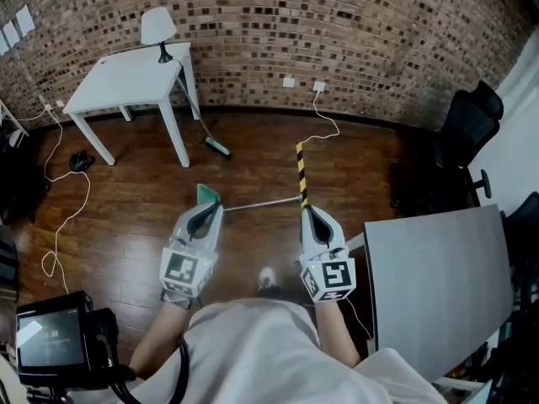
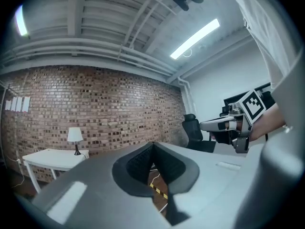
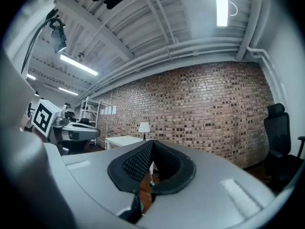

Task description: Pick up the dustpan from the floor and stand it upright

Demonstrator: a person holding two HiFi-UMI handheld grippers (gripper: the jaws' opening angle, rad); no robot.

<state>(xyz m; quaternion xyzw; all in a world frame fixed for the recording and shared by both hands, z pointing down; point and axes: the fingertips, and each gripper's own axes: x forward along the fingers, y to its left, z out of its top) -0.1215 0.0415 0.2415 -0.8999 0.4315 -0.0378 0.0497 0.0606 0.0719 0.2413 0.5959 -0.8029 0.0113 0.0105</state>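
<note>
- head view: the green plastic dustpan (image 1: 207,195) lies flat on the dark wooden floor (image 1: 126,225), just ahead of and below the left gripper (image 1: 205,215). its thin silver metal handle (image 1: 261,202) runs sideways toward the right gripper (image 1: 310,215) and ends near a yellow-and-black striped bar (image 1: 300,171) ahead of that gripper. both grippers are level, well above the floor, touching nothing.
- left gripper view: the left gripper's jaws are clenched tip to tip with nothing between them. through the gap beneath the tips only floor and the striped bar (image 2: 158,191) show. the dustpan is below this view.
- right gripper view: the right gripper's jaws are likewise clenched and empty, facing a white table with a small lamp (image 3: 128,140) ahead.
- doing the pickup well, as i judge it: part the jaws first, tip a gripper down and clamp squarely across the handle, since a thin round rod is likely to roll or slip. raise the handle end so the pan pivots on its own base, and keep the other gripper free to steady it.
</note>
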